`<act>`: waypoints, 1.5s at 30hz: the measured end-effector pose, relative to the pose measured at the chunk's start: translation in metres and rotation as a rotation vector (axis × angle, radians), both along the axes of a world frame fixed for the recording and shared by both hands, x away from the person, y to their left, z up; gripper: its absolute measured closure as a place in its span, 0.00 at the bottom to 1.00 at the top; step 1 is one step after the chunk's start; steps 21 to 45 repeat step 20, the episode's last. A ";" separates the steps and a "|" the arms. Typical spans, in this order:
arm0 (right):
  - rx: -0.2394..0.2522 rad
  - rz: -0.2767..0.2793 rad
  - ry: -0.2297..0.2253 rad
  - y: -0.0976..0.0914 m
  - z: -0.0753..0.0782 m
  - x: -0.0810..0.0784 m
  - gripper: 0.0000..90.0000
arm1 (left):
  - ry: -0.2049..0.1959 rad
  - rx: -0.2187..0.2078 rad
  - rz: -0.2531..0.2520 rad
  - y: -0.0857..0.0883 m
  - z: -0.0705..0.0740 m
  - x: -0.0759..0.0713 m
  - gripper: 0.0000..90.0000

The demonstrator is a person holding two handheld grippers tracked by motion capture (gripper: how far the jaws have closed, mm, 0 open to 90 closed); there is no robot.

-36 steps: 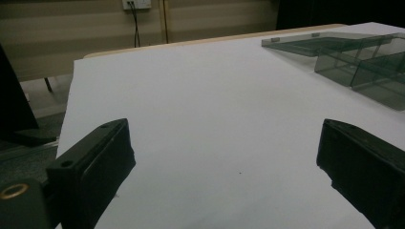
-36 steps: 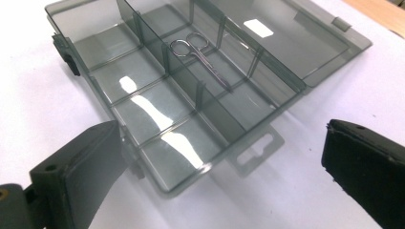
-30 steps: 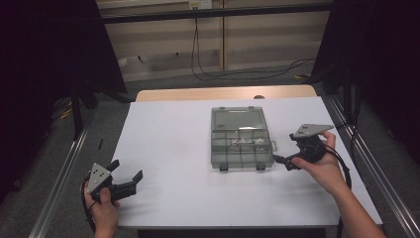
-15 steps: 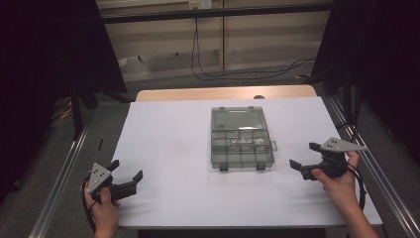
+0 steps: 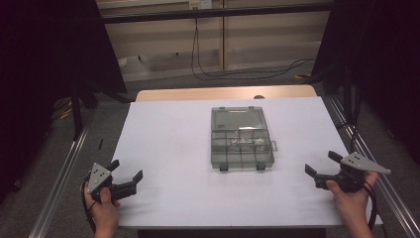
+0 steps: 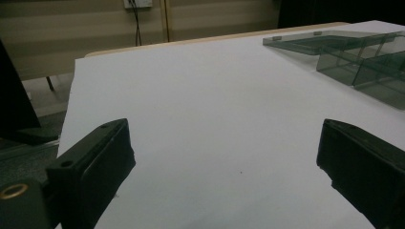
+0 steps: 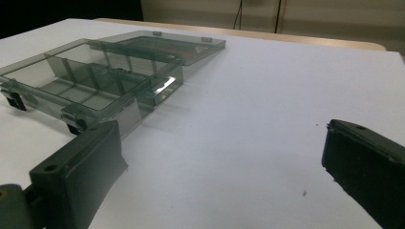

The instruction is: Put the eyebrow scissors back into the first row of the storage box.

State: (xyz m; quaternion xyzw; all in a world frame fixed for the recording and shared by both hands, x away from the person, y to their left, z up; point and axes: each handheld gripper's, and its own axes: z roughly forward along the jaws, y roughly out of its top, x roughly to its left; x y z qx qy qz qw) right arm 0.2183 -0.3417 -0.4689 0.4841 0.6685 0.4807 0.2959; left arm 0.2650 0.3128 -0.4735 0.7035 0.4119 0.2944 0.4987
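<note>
Smoky-grey translucent plastic compartment box (image 5: pixel 242 144) is seen near the centre of the white worktop (image 5: pixel 173 134), slightly toward 1 o'clock. Lid (image 5: pixel 236 118) is laid open flat at the 12 o'clock side, hinged to the divided tray. Two dark latches (image 5: pixel 224 167) are seen on the 6 o'clock edge. Small pale items are visible in the middle compartments; too small to be identified.

In the right gripper view the box (image 7: pixel 95 81) is shown up-left of the jaws, apart from them; divider walls are clearly seen.

Right claw (image 5: pixel 324 168) is held at about 4 o'clock from the box, well apart, near the worktop's right edge; jaws are spread wide, nothing between them. Grey three-cornered plate (image 5: pixel 364 162) is seen on top.

Left claw (image 5: pixel 126 171) is held at about 8 o'clock, well apart from the box, near the front-left corner; jaws wide, nothing gripped. In the left gripper view, the box corner (image 6: pixel 353 50) is seen at upper right.

Black cables (image 5: pixel 208 54) are seen on the floor beyond the worktop's far edge.
</note>
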 end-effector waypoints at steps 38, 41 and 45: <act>-0.008 -0.025 -0.015 -0.007 -0.005 -0.006 0.00 | -0.003 0.005 -0.007 -0.001 0.000 0.001 0.05; -0.008 -0.025 -0.015 -0.007 -0.005 -0.006 0.00 | -0.003 0.005 -0.007 -0.001 0.000 0.001 0.05; -0.008 -0.025 -0.015 -0.007 -0.005 -0.006 0.00 | -0.003 0.005 -0.007 -0.001 0.000 0.001 0.05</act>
